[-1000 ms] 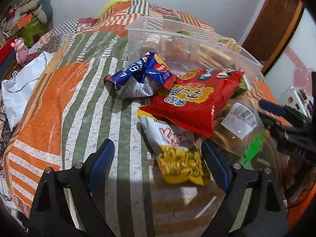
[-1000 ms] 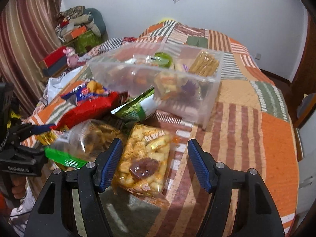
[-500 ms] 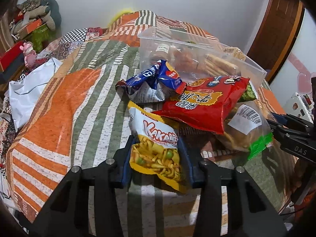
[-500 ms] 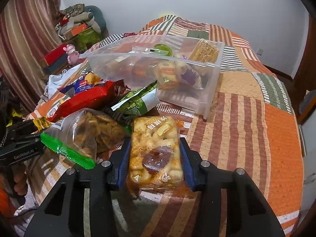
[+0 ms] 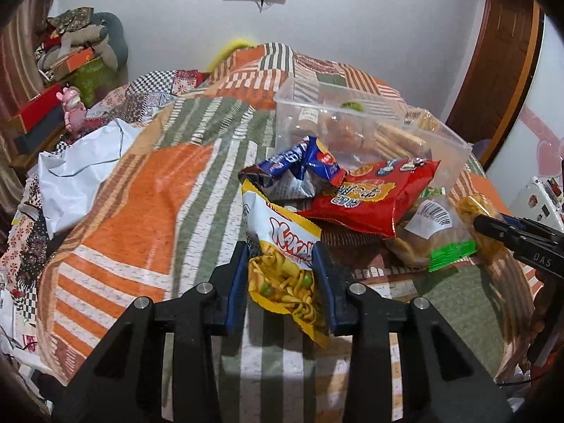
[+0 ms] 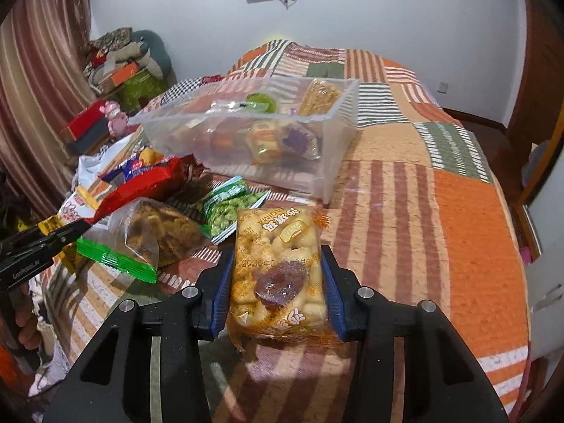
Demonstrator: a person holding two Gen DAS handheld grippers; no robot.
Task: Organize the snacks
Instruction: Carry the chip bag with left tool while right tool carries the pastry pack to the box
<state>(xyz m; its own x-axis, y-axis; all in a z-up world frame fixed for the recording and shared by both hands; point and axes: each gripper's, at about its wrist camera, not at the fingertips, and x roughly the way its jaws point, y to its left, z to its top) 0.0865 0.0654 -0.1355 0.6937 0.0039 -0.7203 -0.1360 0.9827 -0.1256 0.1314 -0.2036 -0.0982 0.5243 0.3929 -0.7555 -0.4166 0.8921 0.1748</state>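
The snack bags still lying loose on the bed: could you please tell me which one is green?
The small pea bag, lying between the clear bin and the chip bag. It alone is green all over; the chip bag is clear with a green strip.

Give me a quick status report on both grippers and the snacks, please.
Left gripper shut on yellow noodle-snack bag. Right gripper shut on clear puff-snack pack. Clear bin ahead, partly filled; loose bags lie between.

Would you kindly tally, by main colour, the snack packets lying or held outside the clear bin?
Yellow: 1, the yellow bag
Blue: 1, the blue bag
Red: 1, the red bag
Green: 1, the pea packet
Clear: 2, the pastry packet and the green-edged bag
Total: 6
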